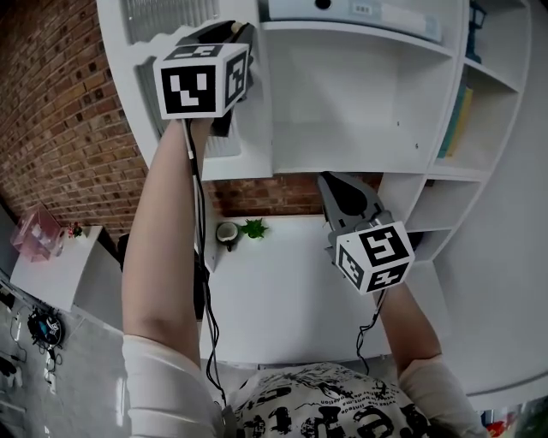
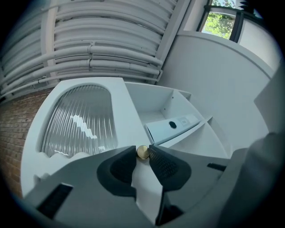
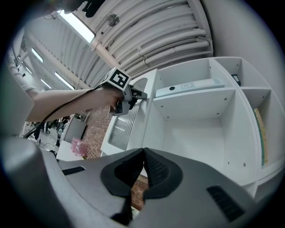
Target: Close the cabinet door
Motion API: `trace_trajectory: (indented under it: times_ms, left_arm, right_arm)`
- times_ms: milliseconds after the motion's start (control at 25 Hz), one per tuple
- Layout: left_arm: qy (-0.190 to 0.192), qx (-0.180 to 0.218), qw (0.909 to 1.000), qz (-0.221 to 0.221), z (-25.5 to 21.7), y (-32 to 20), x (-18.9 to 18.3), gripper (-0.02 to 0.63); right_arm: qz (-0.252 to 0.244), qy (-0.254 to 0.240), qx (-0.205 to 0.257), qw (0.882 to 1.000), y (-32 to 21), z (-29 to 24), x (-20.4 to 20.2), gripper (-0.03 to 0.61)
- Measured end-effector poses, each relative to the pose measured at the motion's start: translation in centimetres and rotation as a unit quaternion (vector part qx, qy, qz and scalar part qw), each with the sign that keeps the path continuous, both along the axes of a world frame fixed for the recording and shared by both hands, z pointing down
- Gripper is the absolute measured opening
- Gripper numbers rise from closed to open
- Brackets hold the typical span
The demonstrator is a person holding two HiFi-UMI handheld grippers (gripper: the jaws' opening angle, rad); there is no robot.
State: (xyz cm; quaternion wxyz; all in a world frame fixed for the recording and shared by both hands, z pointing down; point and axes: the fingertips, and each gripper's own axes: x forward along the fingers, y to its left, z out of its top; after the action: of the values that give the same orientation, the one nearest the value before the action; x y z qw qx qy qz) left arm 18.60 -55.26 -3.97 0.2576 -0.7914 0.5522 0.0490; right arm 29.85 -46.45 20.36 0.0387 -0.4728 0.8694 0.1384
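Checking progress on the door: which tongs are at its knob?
The left tongs, closed on the small brass knob; the right tongs are shut, empty, away from the door.

Head view: cabinet door (image 1: 254, 137) top cut off by frame edge; its knob (image 2: 142, 152) hidden there behind the left gripper (image 1: 224, 34). Right of the door, white box (image 1: 360, 10) on shelf (image 1: 360, 32) also cropped, label too small to read.
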Motion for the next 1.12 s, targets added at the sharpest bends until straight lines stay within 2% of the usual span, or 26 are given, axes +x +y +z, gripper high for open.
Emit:
trace_trajectory:
  times_ms: [320, 360, 400, 600, 840, 1120]
  left_arm:
    - [0.033, 0.007, 0.9992, 0.021, 1.2, 2.8, -1.1, 0.091]
    - [0.036, 0.007, 0.9991, 0.021, 1.6, 3.2, -1.4, 0.072]
    - [0.035, 0.007, 0.9991, 0.021, 1.9, 3.6, -1.6, 0.018]
    - [0.018, -0.004, 0.9991, 0.039, 4.1, 5.6, -1.9, 0.014]
    - [0.005, -0.027, 0.9979, 0.059, 10.1, 8.2, -2.1, 0.014]
    - [0.023, -0.080, 0.9929, 0.086, 19.8, 10.3, -3.2, 0.014]
  right_arm:
    - [0.001, 0.002, -0.005, 1.000, 1.3, 1.2, -1.4, 0.015]
    - [0.001, 0.005, -0.005, 1.000, 1.6, 1.4, -1.7, 0.015]
    - [0.001, 0.007, -0.005, 1.000, 1.8, 1.7, -2.0, 0.015]
    - [0.002, -0.001, -0.012, 1.000, 2.7, 2.6, -2.7, 0.015]
    - [0.010, 0.002, -0.011, 1.000, 4.0, 3.9, -3.0, 0.015]
    - [0.002, -0.003, -0.013, 1.000, 5.3, 6.1, -3.8, 0.015]
